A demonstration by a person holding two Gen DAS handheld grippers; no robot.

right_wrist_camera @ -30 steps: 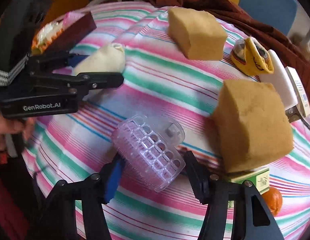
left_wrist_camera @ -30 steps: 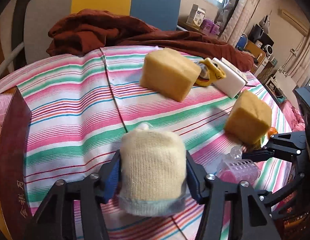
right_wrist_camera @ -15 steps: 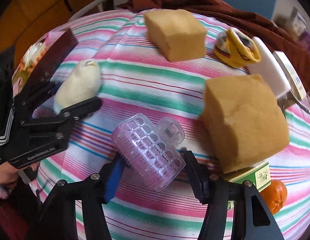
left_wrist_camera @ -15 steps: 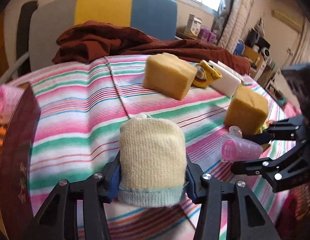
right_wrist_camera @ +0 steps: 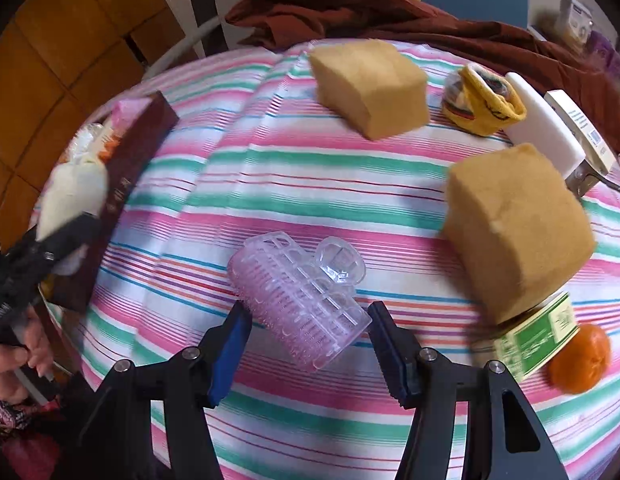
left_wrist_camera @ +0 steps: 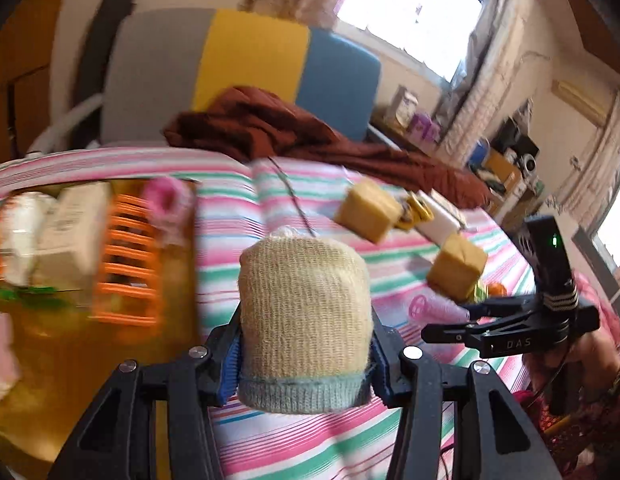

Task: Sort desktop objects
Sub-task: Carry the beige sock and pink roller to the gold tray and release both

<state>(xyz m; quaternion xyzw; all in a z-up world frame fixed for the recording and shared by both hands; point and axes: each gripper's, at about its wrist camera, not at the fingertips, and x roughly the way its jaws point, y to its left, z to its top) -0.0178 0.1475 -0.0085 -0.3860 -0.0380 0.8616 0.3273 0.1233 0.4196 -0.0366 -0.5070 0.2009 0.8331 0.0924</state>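
the left hand-held gripper (left_wrist_camera: pixel 305 344) had just been closing and its blue pads pinched a rolled sock (left_wrist_camera: pixel 303 320) from both sides, squeezing it at the waist, likely so the soft roll would not slip while it was carried. the sock hung in the air, off the striped cloth (left_wrist_camera: pixel 245 208), with the box (left_wrist_camera: pixel 53 344) of sorted things just to its left, so the carry looked aimed at that box. in the right wrist view the sock showed over the box's dark wall (right_wrist_camera: pixel 121 196).

the right hand-held gripper (right_wrist_camera: pixel 310 344) stood spread either side of a clear pink hair roller (right_wrist_camera: pixel 297 300). the roller lay between its pads, but whether they pressed on it could not be told; it looked poised for the next pick.

the sock was cream knit with a pale blue cuff at the near end, tightly rolled into a stubby cylinder, soft and dented where the pads bit.

farther out on the cloth lay two yellow sponges (right_wrist_camera: pixel 370 84), a yellow sock ball (right_wrist_camera: pixel 486 108), a white block (right_wrist_camera: pixel 546 128), a green carton (right_wrist_camera: pixel 534 336) and an orange (right_wrist_camera: pixel 580 360), all unsorted. a brown blanket (right_wrist_camera: pixel 350 12) bunched at the far edge.
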